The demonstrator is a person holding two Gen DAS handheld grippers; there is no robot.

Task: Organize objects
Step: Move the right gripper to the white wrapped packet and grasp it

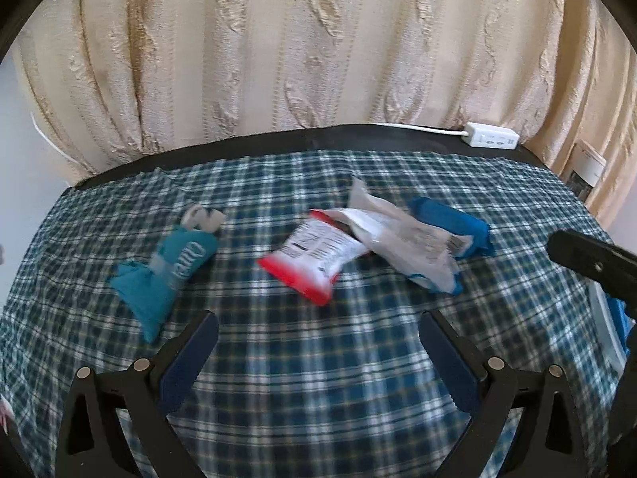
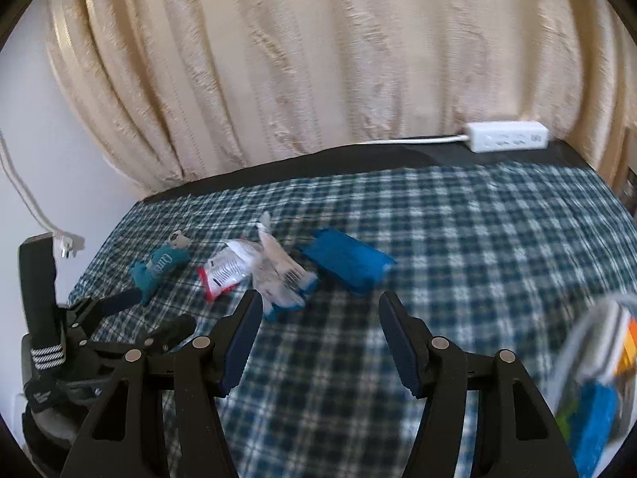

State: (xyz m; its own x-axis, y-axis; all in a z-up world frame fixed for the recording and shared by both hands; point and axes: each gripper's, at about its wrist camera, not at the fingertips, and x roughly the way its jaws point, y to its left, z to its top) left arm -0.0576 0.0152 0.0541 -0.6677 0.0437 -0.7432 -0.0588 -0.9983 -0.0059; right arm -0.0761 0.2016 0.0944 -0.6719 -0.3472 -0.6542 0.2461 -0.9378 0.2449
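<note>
While both grippers, left point(image 1: 318, 342) and right point(image 2: 320, 328), hover with jaws apart and empty, four packets lie clustered mid-tablecloth point(image 1: 318, 390). Step: approach; next, I judge, close on the white packet point(image 2: 278, 275), overlapping the red-edged packet point(image 2: 225, 273), between blue packet point(image 2: 346, 265) and teal pouch point(image 2: 155, 269).

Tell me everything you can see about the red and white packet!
The red packet is a small, crinkly pouch that looks like shiny plastic: white in the middle with black print too blurred to read, red along its edges. It lies flat on the checked cloth. A white wrapper overlaps its far end. A teal packet lies apart on its left. No claw touches it.
</note>
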